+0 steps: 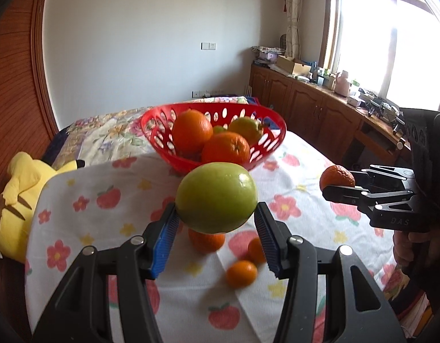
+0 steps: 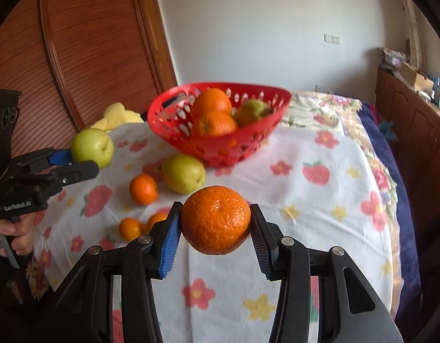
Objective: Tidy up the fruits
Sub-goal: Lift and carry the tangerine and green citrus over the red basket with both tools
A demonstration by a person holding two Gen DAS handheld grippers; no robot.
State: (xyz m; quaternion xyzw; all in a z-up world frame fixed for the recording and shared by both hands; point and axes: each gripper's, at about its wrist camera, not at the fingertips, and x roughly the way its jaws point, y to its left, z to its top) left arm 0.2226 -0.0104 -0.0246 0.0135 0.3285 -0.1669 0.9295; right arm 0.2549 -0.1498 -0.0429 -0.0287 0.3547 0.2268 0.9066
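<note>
My left gripper [image 1: 217, 223] is shut on a green apple [image 1: 216, 197] and holds it above the table; it also shows in the right wrist view [image 2: 92, 147]. My right gripper [image 2: 215, 228] is shut on an orange [image 2: 216, 219], also seen in the left wrist view [image 1: 337, 177]. The red basket [image 1: 163, 140] stands at the far side with two oranges [image 1: 225, 147] and a green fruit [image 1: 245, 129] in it. On the cloth lie a yellow-green pear [image 2: 184, 173] and three small mandarins [image 2: 143, 189], [image 2: 130, 228], [image 2: 157, 219].
A flowered cloth [image 2: 305, 200] covers the table. A yellow plush toy [image 1: 17, 194] lies off the left edge. Wooden cabinets [image 1: 305, 100] with clutter run along the right wall under a window. A wooden door [image 2: 91, 43] is at the left.
</note>
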